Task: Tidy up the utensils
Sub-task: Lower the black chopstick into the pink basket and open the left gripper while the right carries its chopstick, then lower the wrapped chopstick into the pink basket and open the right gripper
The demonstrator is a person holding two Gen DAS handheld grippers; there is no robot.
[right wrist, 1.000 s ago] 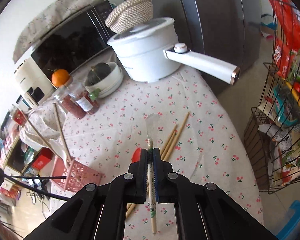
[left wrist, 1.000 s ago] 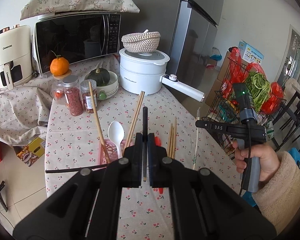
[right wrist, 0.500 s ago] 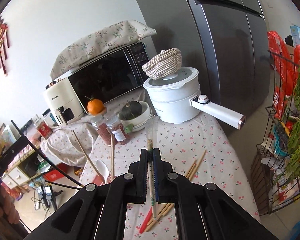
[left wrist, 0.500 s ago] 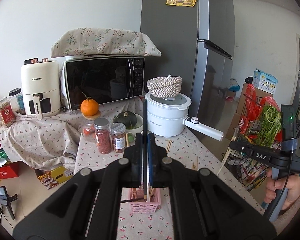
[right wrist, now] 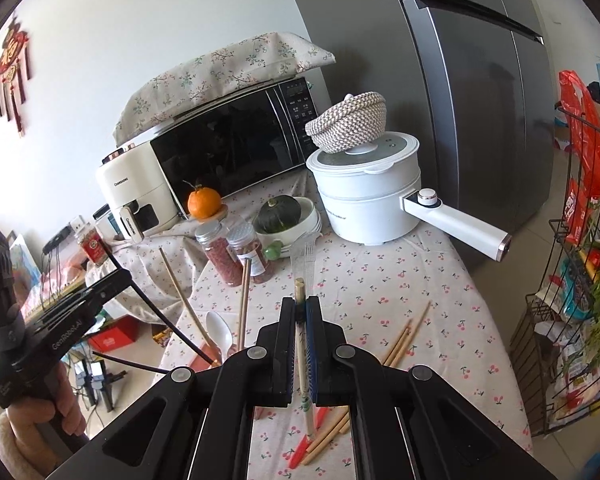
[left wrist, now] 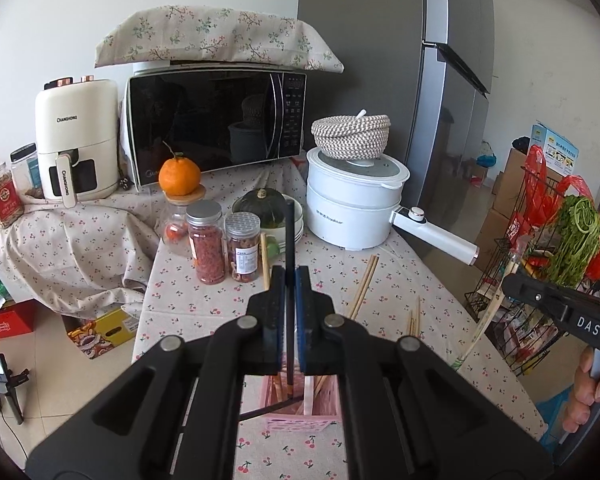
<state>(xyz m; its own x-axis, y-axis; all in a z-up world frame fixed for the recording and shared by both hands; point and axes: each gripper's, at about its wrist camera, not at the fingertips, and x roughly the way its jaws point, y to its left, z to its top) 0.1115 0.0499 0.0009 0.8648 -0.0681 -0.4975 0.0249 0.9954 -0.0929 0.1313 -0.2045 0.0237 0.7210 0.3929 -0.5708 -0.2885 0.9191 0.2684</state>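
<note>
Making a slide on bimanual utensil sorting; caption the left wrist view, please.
Left gripper holds a black chopstick upright over the pink utensil basket.

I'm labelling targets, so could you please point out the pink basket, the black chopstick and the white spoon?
pink basket [left wrist: 300,424]: left wrist view, front wall.
black chopstick [left wrist: 289,240]: left wrist view, upper shaft.
white spoon [right wrist: 217,330]: right wrist view, bowl.

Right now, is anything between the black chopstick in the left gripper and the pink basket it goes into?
Nothing visible blocks it. The black chopstick, clamped in the left gripper, hangs upright with its lower tip over the open top of the pink basket. Wooden chopsticks and another black chopstick already lean inside.
</note>
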